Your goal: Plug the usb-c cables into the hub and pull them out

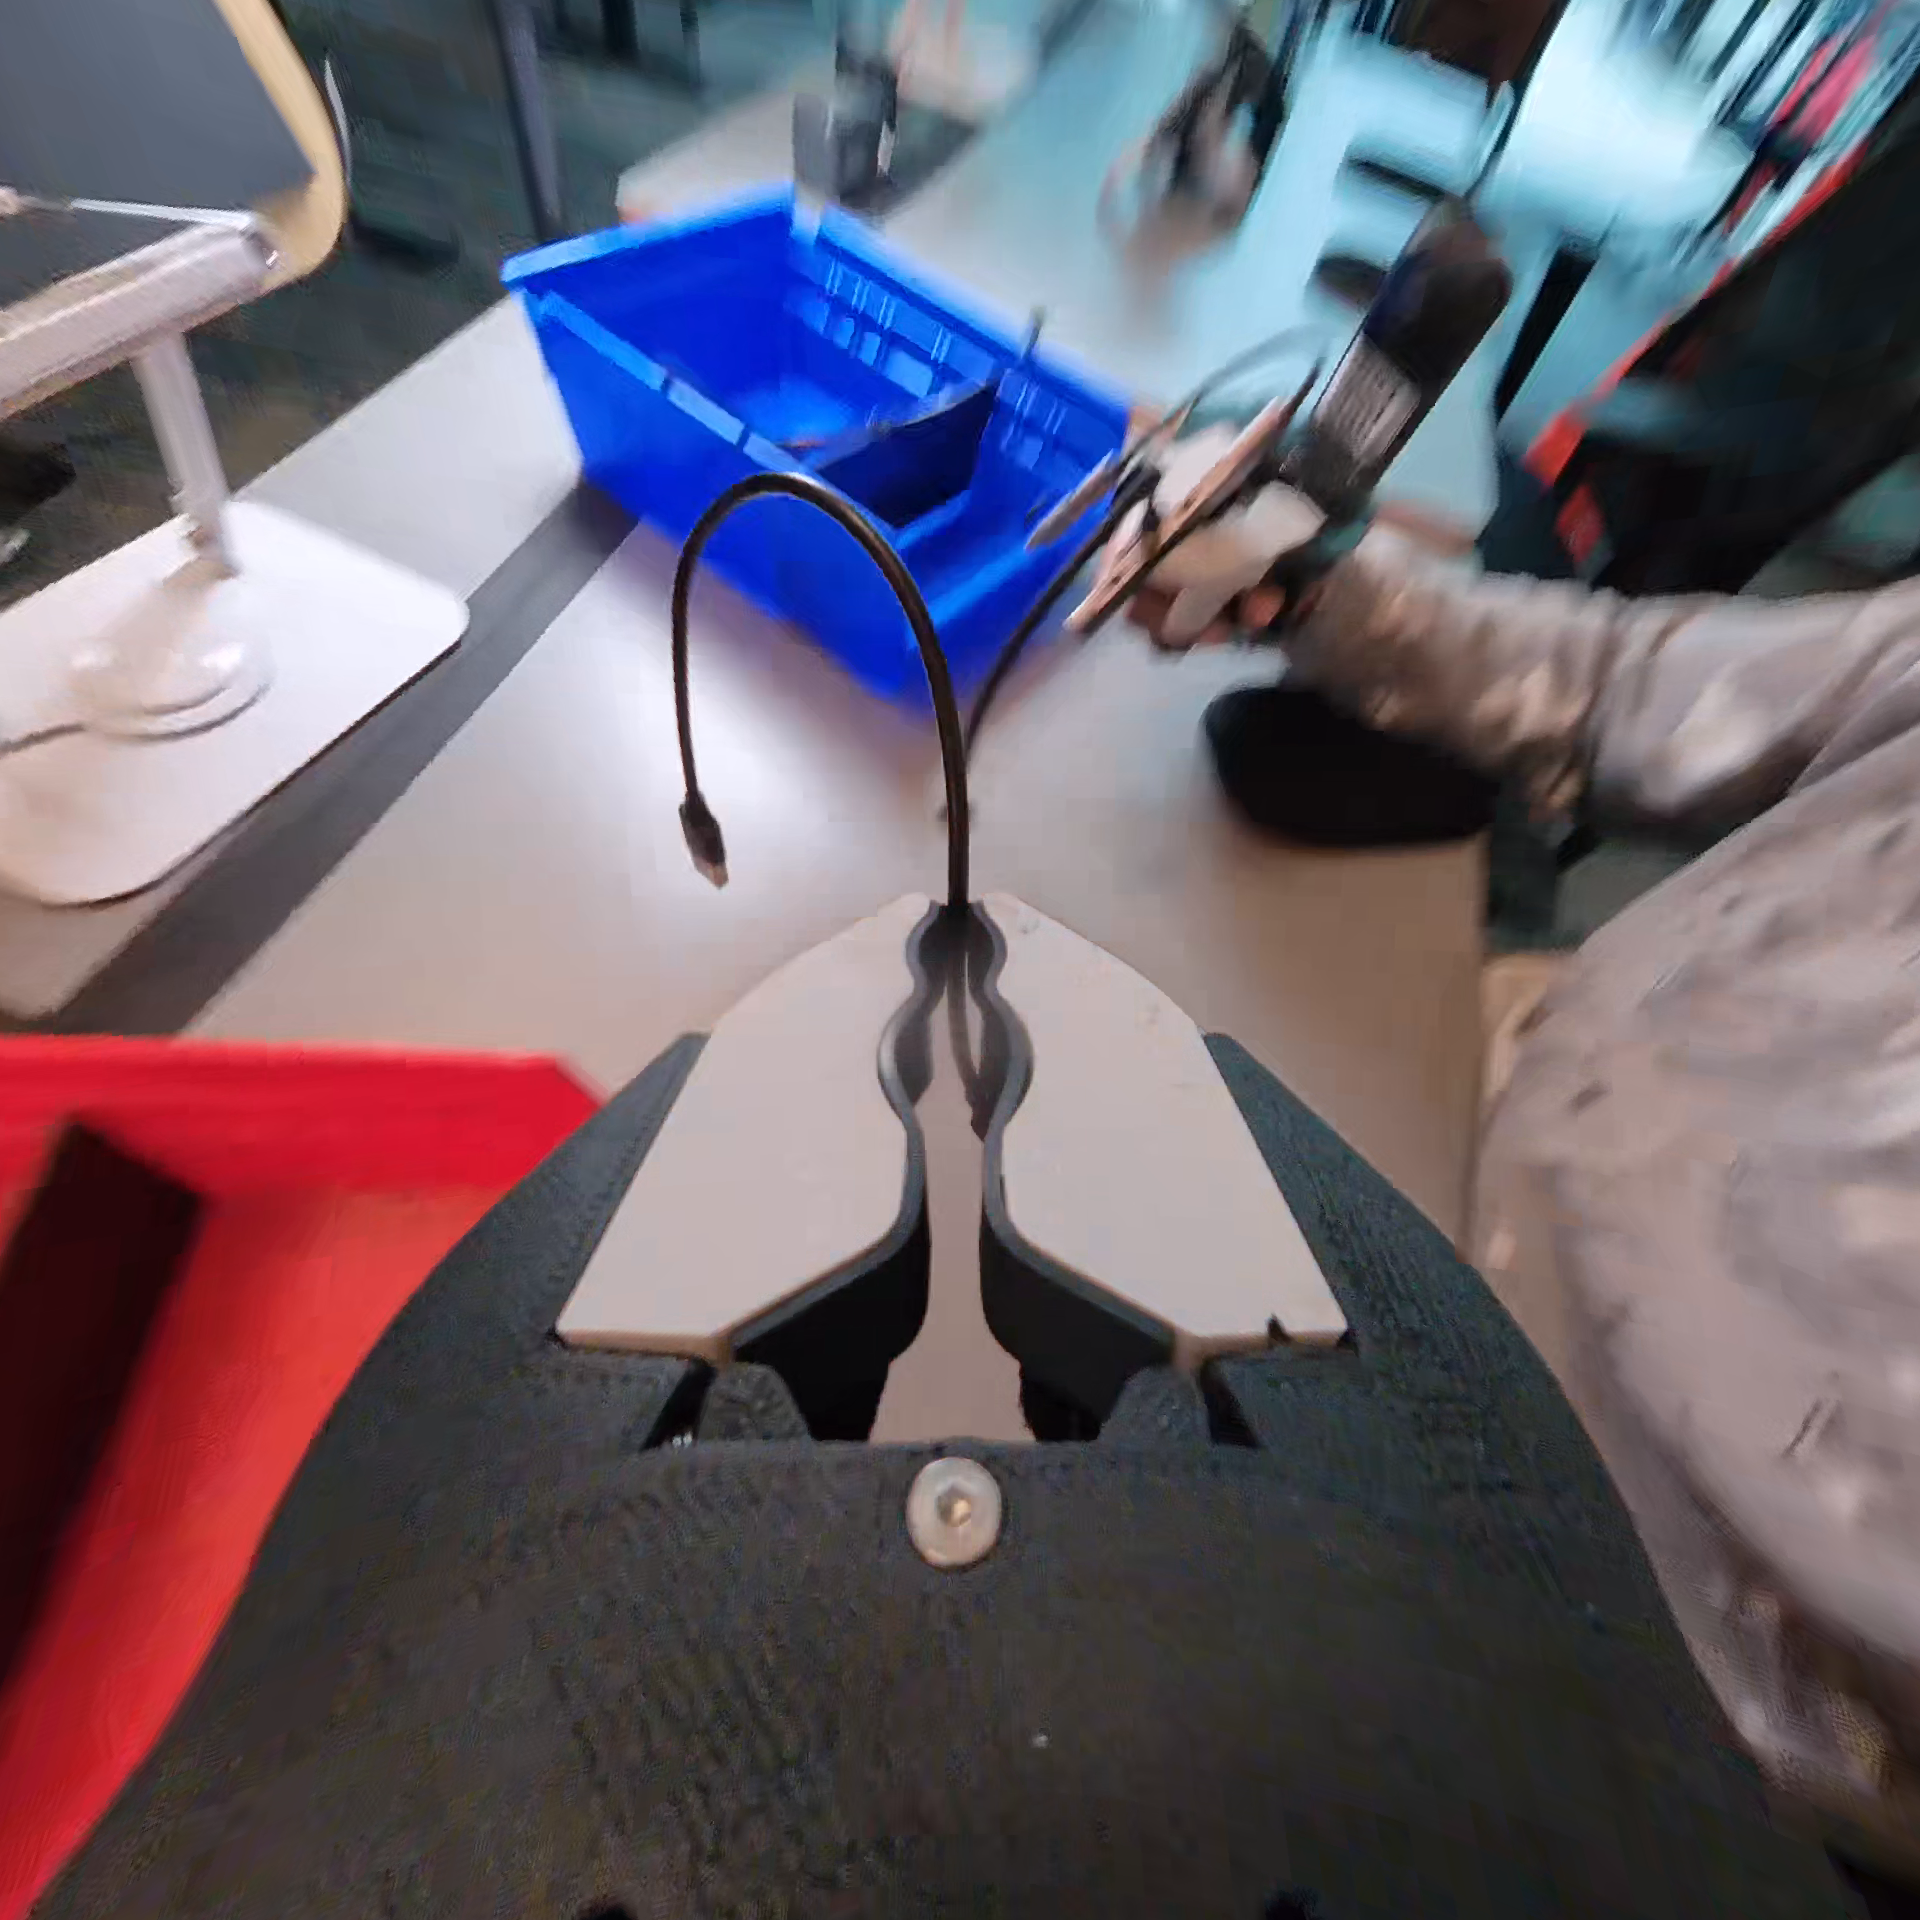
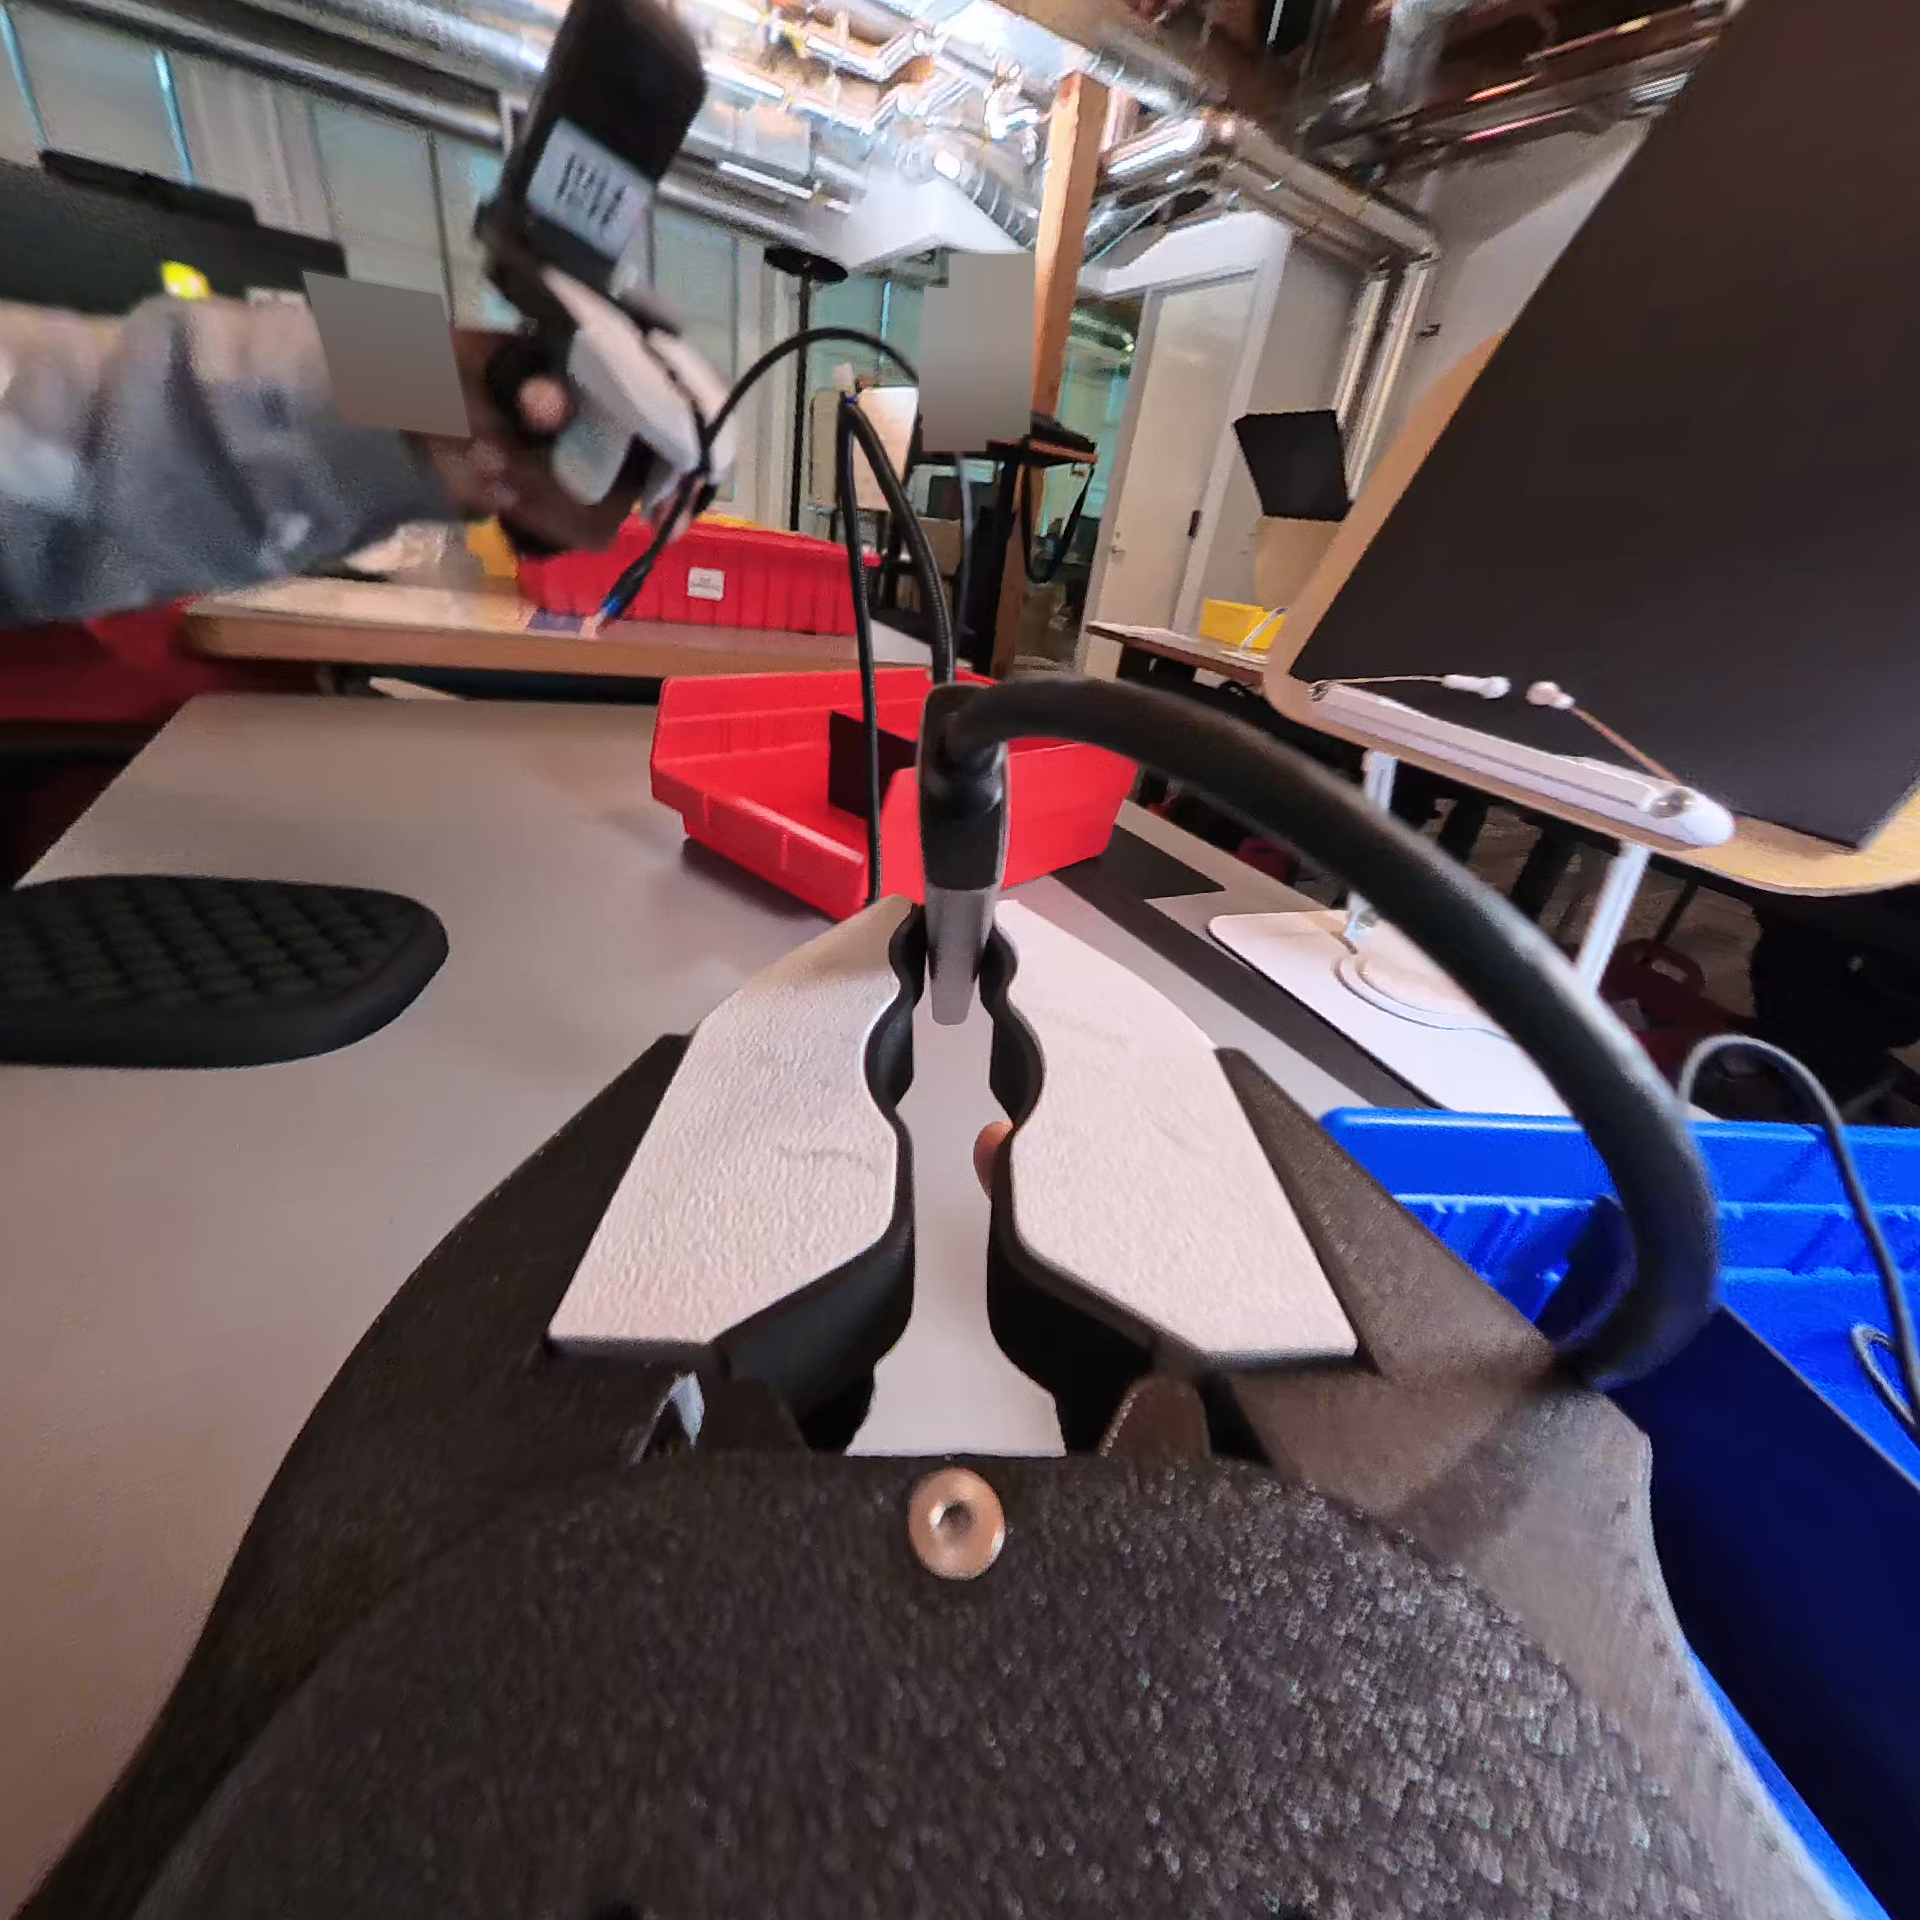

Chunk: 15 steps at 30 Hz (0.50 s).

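Note:
In the left wrist view my left gripper (image 1: 956, 909) is shut on a thin black usb-c cable (image 1: 831, 499). The cable arcs up and over, and its free plug (image 1: 704, 844) hangs above the table. My right gripper (image 2: 951, 920) is shut on the grey hub (image 2: 956, 961), held edge-on and upright, with the hub's thick black lead (image 2: 1455, 894) looping to the right. Two thin black cables (image 2: 864, 644) rise by the hub's top; I cannot tell if they are plugged in. The right gripper (image 1: 1091, 551) shows blurred in the left wrist view, and the left gripper (image 2: 691, 468) in the right wrist view.
A blue bin (image 1: 790, 343) stands on the grey table (image 1: 540, 831), and a red bin (image 2: 769, 790) lies beyond the hub. A monitor on a white stand (image 1: 197, 623) sits at the table's edge. A black padded rest (image 2: 187, 966) lies at the left. Tip to tip, the grippers are about 25 centimeters apart.

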Each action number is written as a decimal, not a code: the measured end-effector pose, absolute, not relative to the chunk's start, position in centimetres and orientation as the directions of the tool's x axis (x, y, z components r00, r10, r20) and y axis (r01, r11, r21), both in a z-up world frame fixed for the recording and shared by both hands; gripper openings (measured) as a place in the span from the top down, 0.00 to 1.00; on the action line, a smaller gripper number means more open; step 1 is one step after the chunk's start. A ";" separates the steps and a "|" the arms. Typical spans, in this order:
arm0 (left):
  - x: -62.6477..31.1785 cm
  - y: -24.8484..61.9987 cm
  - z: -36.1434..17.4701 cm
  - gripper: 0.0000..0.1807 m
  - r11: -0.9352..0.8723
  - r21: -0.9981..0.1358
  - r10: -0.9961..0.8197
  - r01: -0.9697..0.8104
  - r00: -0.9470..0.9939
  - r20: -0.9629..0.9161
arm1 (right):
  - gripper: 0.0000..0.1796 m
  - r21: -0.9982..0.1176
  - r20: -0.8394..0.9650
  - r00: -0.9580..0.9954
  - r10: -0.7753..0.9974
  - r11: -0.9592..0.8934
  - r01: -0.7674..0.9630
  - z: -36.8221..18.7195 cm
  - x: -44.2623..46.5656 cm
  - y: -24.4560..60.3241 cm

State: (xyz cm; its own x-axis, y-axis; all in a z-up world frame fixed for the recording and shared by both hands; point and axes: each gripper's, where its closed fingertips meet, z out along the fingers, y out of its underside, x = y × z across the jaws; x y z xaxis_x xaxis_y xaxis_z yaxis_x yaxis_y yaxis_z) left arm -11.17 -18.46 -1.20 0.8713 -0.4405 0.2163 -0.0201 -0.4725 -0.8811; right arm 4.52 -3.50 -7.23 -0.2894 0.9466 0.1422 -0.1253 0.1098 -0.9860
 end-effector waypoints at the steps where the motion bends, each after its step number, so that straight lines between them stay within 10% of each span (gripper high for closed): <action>1: -9.9 -18.1 -1.6 0.98 -0.432 -0.898 -0.435 0.084 0.853 0.289 | 0.95 -0.986 0.134 -0.274 0.952 0.100 -0.132 -7.0 4.7 -3.1; 8: -7.6 -15.2 -12.2 0.98 -0.293 -0.672 -0.184 0.680 0.649 0.738 | 0.95 -0.986 0.113 -0.196 0.974 0.086 -0.142 -6.8 5.3 -1.1; 15: -4.4 -16.5 -17.2 0.92 -0.521 -0.684 -0.120 0.511 0.749 0.651 | 0.95 -0.988 0.118 -0.195 0.974 0.095 -0.124 -7.3 5.1 -1.1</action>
State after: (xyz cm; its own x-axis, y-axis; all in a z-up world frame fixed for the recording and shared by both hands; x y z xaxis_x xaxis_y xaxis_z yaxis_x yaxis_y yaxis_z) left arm -4.37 -16.45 -17.21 0.7493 -0.1201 0.6513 0.5110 -0.5208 -0.6839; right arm 5.14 -1.07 -7.26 -0.1946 0.9738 0.1179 -0.1237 0.0949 -0.9878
